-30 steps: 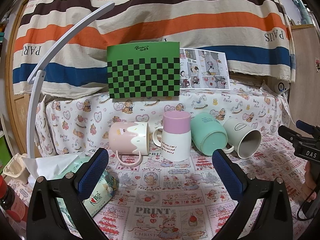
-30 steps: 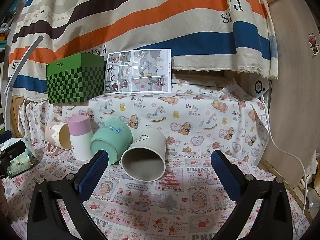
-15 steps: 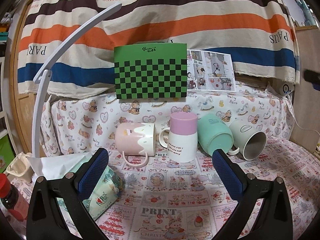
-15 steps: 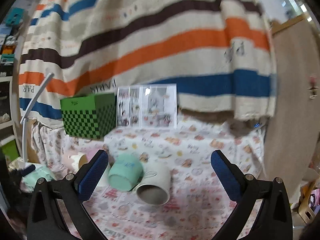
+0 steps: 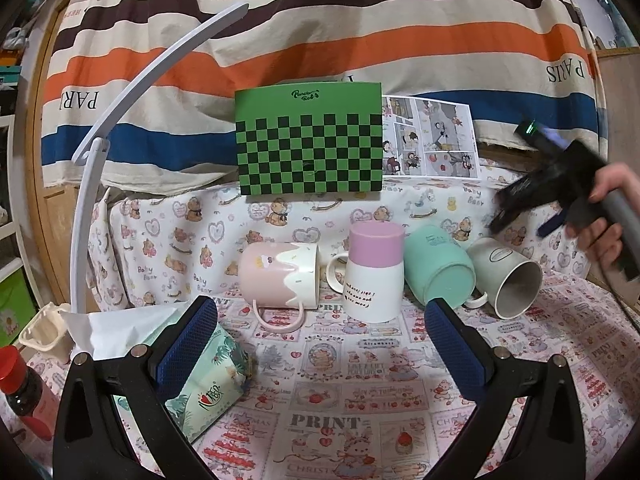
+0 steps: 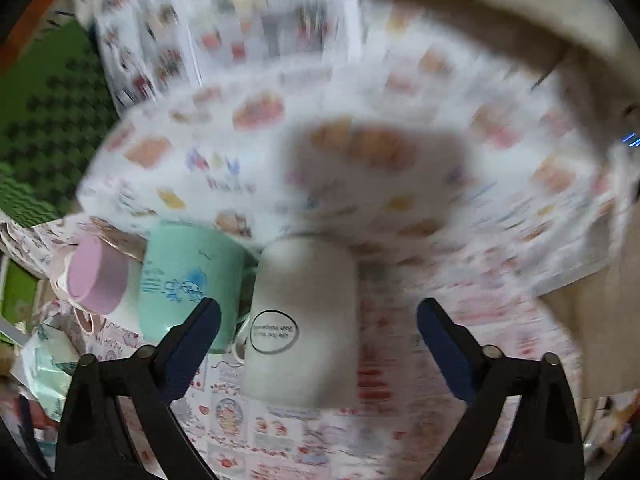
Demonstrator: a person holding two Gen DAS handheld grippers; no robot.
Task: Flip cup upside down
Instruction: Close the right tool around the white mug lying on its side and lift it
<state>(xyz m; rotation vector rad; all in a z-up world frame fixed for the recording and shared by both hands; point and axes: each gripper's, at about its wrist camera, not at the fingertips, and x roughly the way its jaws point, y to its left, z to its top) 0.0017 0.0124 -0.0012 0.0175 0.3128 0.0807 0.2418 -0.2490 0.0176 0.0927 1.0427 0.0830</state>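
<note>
Several mugs stand in a row on the printed cloth. A pink and cream mug [image 5: 280, 276] lies on its side. A pink and white mug [image 5: 374, 272] stands upside down. A teal mug [image 5: 438, 270] and a grey-white mug [image 5: 510, 280] lie on their sides. My left gripper [image 5: 320, 344] is open and empty, in front of the row. My right gripper [image 6: 318, 332] is open, above the grey-white mug [image 6: 304, 320], looking down on it; the teal mug [image 6: 184, 276] lies to its left. That view is blurred. The right gripper's body [image 5: 560, 188] shows at the right, held by a hand.
A green checkered box [image 5: 308, 144] and a comic sheet [image 5: 432, 140] stand behind the mugs. A tissue pack [image 5: 204, 380], a white lamp arm [image 5: 104, 152], a small cream container [image 5: 42, 328] and a red-capped bottle [image 5: 24, 392] are at the left. Striped cloth hangs behind.
My right gripper has swung up and over, then down above the grey-white mug. The left gripper has drifted slightly. The mugs have not moved.
</note>
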